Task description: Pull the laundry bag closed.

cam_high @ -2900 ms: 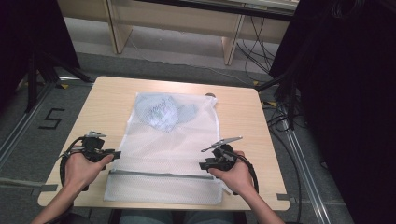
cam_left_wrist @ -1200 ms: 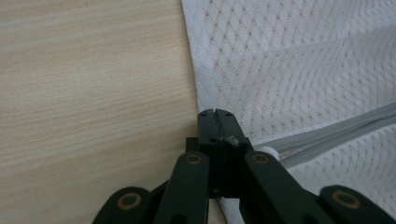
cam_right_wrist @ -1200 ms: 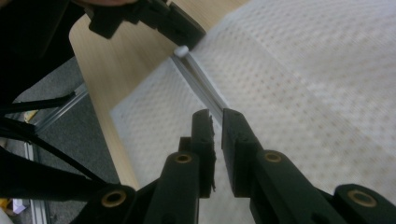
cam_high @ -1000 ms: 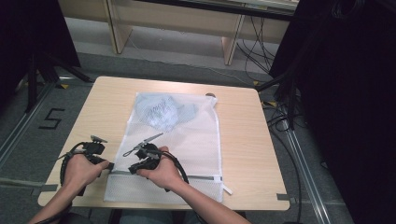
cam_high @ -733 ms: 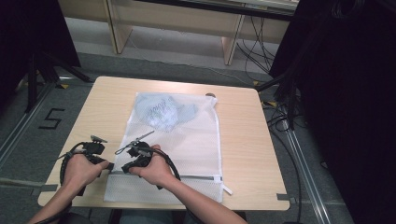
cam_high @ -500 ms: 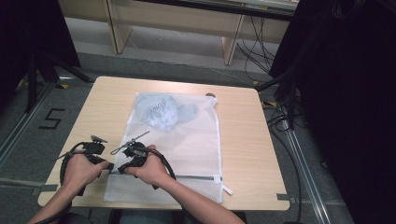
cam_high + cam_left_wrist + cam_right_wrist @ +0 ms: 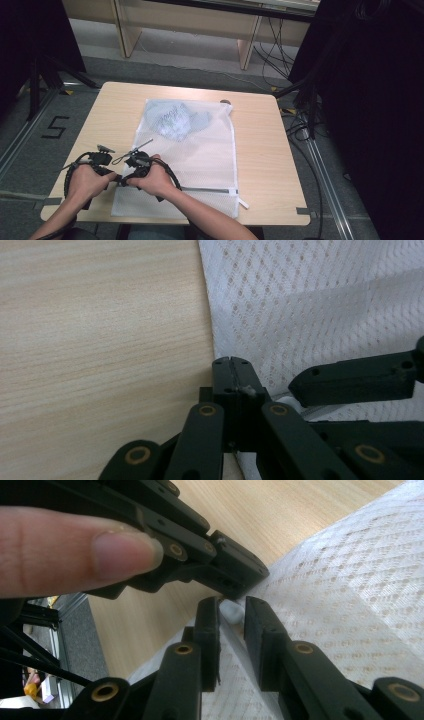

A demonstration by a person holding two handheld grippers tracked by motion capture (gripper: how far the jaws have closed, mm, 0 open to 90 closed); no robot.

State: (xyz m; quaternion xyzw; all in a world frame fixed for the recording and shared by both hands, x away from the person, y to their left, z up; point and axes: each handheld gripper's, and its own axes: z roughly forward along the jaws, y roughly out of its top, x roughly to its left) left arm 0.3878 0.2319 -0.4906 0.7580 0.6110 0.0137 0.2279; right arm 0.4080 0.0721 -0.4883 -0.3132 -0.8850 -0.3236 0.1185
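The wooden surface (image 7: 260,145) carries a white mesh laundry bag (image 7: 200,155) laid flat, its far end toward the back edge and its near end hanging close to the person's side. Something pale blue and crumpled, a garment (image 7: 175,120) by the look of it, lies inside at the far end. A grey zipper line (image 7: 210,189) crosses the bag near the person, and it looks drawn along to the bag's left edge.

Both hands are gathered at that left edge. The left claw (image 7: 231,371) is pressed together on the bag's hem right at the zipper's end, pinning it to the wood. The right claw (image 7: 231,611), just beside it, has been spreading its jaws, which now stand apart with a small white tab, probably the zipper pull (image 7: 232,611), sitting loose between them, not pinched.

I'd judge the closing of the bag is about finished and the right hand is letting go of the pull. Next it would need to back away cleanly without snagging the mesh, then the left claw can release the hem.
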